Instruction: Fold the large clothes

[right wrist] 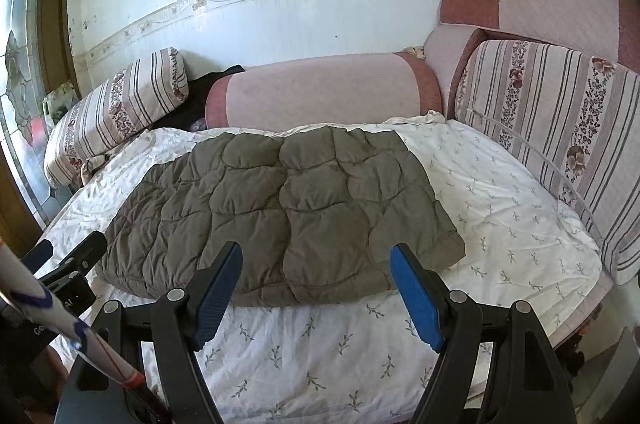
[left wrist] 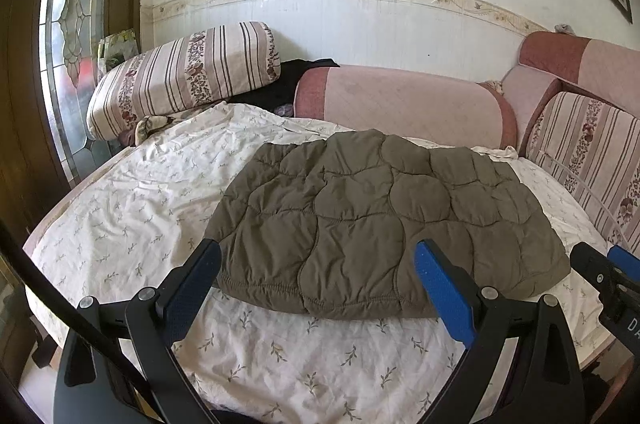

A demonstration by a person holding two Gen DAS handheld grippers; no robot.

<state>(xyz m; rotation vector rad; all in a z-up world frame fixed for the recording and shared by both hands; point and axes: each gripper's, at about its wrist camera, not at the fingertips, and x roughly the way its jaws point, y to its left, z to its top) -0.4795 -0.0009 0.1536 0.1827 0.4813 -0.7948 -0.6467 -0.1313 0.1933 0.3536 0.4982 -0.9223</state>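
Observation:
An olive-green quilted jacket (left wrist: 384,220) lies folded into a flat rectangle on the white floral sheet (left wrist: 160,192); it also shows in the right wrist view (right wrist: 280,216). My left gripper (left wrist: 318,266) is open and empty, held just in front of the jacket's near hem. My right gripper (right wrist: 316,270) is open and empty, also in front of the near hem. The right gripper shows at the right edge of the left wrist view (left wrist: 608,276). The left gripper shows at the left edge of the right wrist view (right wrist: 68,264).
A striped floral pillow (left wrist: 180,76) lies at the back left. A pink bolster (left wrist: 400,100) runs along the wall. Striped cushions (right wrist: 560,128) line the right side. A stained-glass door (left wrist: 68,24) stands on the left. The sheet's near edge (right wrist: 320,384) hangs off the bed front.

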